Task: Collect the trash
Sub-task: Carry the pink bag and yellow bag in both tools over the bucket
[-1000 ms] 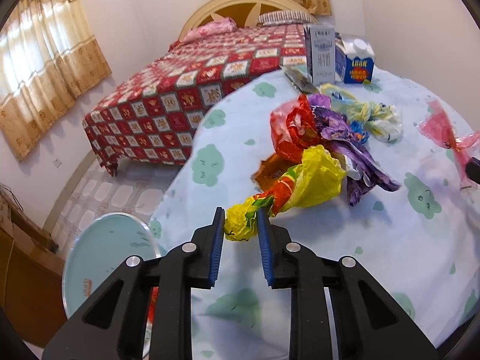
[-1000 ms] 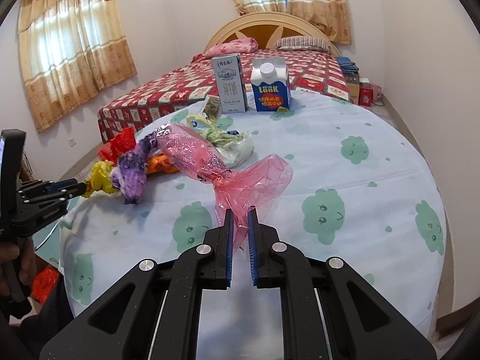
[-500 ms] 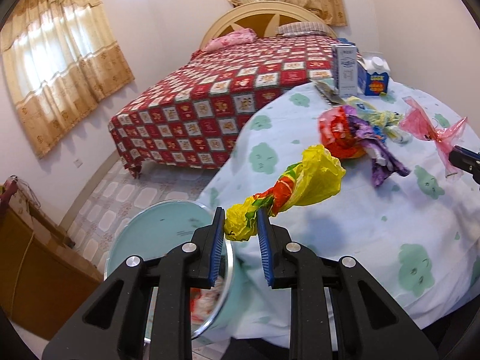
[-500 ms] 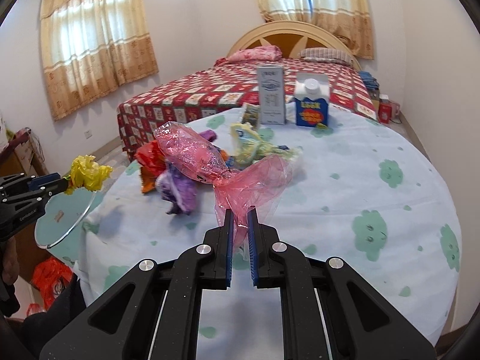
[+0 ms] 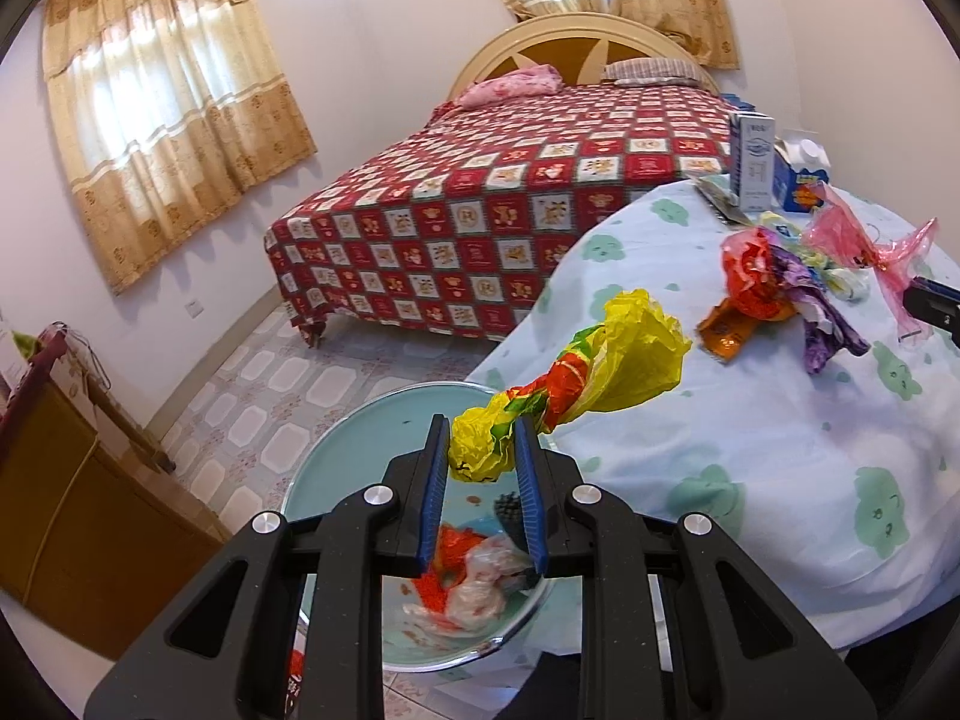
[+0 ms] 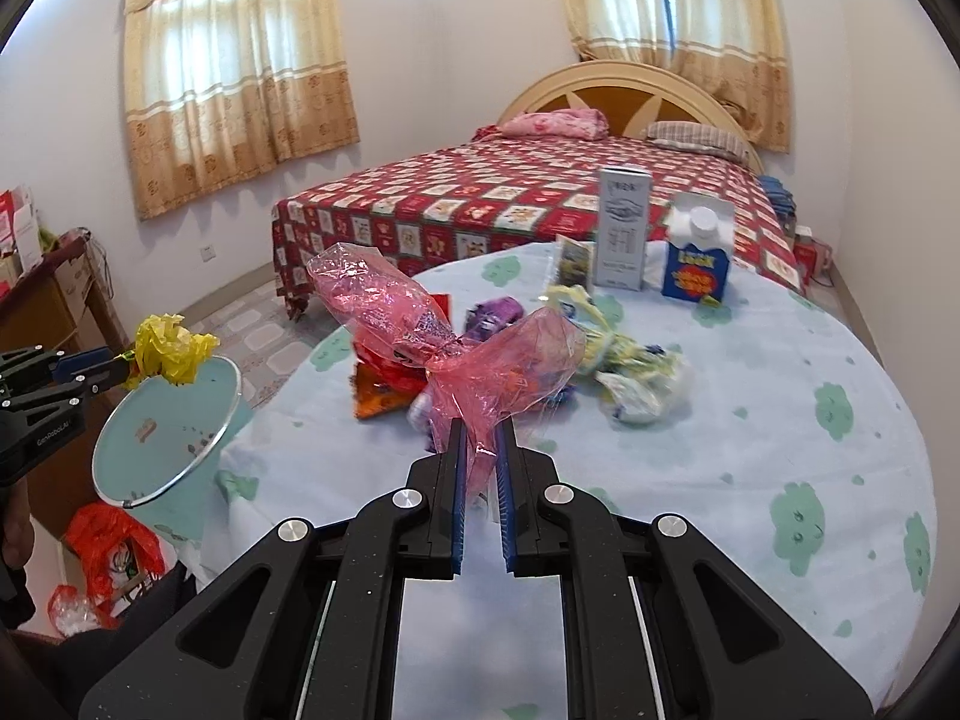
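Trash is held in both grippers. The left gripper (image 5: 482, 450) clenches the twisted tail of a crumpled yellow plastic bag with red and green print (image 5: 624, 360), which hangs in the air directly over the open mouth of a round pale-teal plastic bin with a metal rim (image 5: 336, 450); inside the bin lie a clear crumpled bag and a red scrap (image 5: 474, 588). In the right wrist view the same yellow bag (image 6: 168, 348) sits at the bin's rim (image 6: 180, 468), just beside the edge of the round table covered by a light blue cloth with green cloud shapes (image 6: 780, 396). The right gripper (image 6: 480, 438) pinches the knotted neck of a translucent pink plastic bag (image 6: 420, 324), lifted above the tabletop. On the cloth behind it lies a heap of wrappers: a flat orange packet (image 6: 384, 390), a purple wrapper (image 6: 492, 312) and a pale yellow-and-white bag (image 6: 624, 366). Farther back stand a tall white-and-grey carton (image 6: 624, 228) and a blue-and-white carton with a white cap (image 6: 699, 252), upright and just beside each other. A bed with a red patterned quilt (image 6: 510, 198) fills the room behind the table, and a red plastic bag (image 6: 114, 552) lies on the floor near the bin's base.
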The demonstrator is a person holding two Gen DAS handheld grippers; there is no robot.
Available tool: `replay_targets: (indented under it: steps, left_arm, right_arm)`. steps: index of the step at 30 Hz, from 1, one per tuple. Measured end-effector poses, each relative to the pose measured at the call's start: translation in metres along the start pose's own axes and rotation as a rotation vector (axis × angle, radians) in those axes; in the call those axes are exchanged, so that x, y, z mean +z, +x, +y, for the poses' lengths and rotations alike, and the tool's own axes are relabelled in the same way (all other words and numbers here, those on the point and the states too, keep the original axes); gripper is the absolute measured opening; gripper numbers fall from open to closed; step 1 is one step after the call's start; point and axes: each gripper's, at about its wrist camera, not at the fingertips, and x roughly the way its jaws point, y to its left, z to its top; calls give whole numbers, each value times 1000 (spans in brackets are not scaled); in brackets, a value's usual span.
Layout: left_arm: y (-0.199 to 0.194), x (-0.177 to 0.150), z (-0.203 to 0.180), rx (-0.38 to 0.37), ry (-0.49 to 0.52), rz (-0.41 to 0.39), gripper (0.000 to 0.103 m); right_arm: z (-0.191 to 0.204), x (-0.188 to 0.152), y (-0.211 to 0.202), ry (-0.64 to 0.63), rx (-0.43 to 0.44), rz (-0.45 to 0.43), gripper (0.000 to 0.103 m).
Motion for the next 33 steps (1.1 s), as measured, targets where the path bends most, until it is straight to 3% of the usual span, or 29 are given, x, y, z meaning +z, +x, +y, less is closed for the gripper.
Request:
replay_targets:
  steps: [33]
  left_arm:
    - [12, -25, 63, 75, -89, 39, 23]
  right_arm:
    - [84, 15, 39, -150, 87, 30, 10]
